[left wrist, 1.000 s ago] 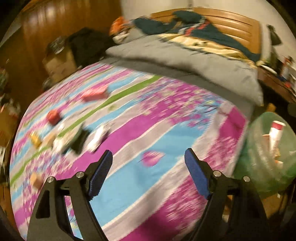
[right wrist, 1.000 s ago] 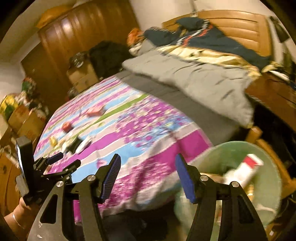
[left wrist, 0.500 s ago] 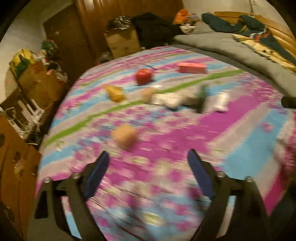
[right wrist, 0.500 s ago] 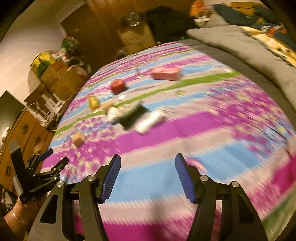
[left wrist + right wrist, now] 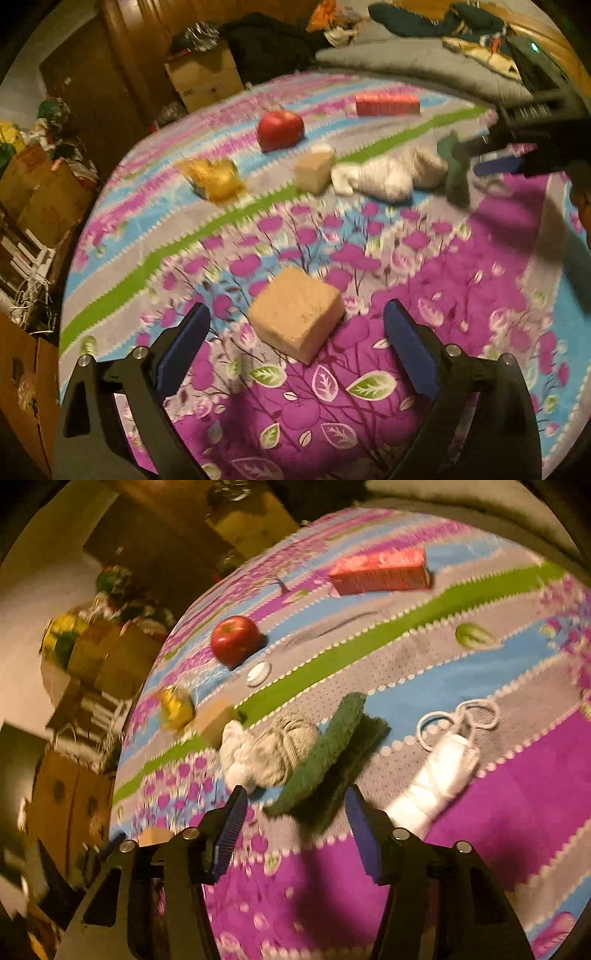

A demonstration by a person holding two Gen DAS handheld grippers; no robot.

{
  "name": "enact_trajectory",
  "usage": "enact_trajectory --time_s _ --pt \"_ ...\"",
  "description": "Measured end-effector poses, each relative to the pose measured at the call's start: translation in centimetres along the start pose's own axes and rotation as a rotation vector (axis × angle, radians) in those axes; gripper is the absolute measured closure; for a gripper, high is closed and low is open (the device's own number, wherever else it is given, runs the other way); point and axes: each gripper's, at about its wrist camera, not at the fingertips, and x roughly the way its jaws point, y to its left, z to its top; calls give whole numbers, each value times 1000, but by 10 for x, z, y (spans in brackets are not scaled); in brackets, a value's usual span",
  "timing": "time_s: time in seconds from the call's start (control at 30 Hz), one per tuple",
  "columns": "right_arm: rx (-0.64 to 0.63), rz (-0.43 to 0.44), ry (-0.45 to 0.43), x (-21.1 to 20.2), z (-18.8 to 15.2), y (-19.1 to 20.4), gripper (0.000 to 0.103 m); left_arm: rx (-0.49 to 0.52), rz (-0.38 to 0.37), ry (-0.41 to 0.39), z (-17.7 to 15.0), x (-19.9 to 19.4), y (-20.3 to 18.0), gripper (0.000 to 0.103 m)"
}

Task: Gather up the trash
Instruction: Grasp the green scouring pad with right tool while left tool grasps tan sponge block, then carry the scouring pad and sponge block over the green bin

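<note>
Trash lies scattered on the flowered bedspread (image 5: 461, 295). A tan block (image 5: 295, 314) rests between the fingers of my left gripper (image 5: 295, 321), whose jaws are closing but not touching it. My right gripper (image 5: 295, 797) hovers over the near end of a green scouring pad (image 5: 325, 753), its jaws closing with gaps on both sides. Beside the pad lie a crumpled whitish wad (image 5: 269, 749) and a white mask with loops (image 5: 443, 768). Farther off are a red apple (image 5: 234, 640), a red carton (image 5: 380, 572), a yellow wrapper (image 5: 175, 707) and a smaller tan block (image 5: 216, 720).
A white cap (image 5: 258, 672) sits near the apple. Cardboard boxes (image 5: 37, 199) stand off the bed's left edge, and another box (image 5: 203, 77) sits past the far side. A grey blanket (image 5: 406, 59) covers the bed's right end.
Both views swung left from the green bin and came down close over the trash. The tan block now sits between the left fingers. The right jaws have narrowed around the green pad.
</note>
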Motion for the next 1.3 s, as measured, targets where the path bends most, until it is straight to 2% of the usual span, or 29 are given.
enact_trajectory --time_s 0.03,0.07,0.1,0.13,0.17,0.4,0.67,0.77,0.9,1.07,1.17,1.3 --pt "8 -7 9 7 2 -1 64 6 -2 11 -2 4 -2 33" --pt "16 -14 21 13 3 -2 79 14 -5 30 -5 9 -4 43" --pt "24 -14 30 18 1 -4 85 13 -17 22 -7 8 -4 48" --pt "28 -5 31 21 -1 -6 91 15 -5 10 -9 6 -6 56" --pt "26 -7 24 21 -2 -5 93 13 -2 10 -9 5 -5 58" --pt "-105 41 -48 -22 -20 21 94 -83 13 -29 -21 -29 2 62" --pt "-215 100 -58 -94 -67 46 94 -190 26 -84 -26 -88 -3 62" --pt "-266 90 -39 -121 -94 51 94 -188 61 -98 -26 -106 -16 62" --pt "-344 65 -33 -153 -132 54 94 -179 127 -65 -22 -120 -38 62" --pt "-403 29 -28 -185 -175 49 94 -245 147 -34 -11 -132 -54 62" --pt "-397 22 -62 -209 -183 45 94 -252 145 -41 1 -143 -68 62" --pt "-396 -6 -151 -259 -182 35 94 -204 141 -89 27 -161 -92 62"
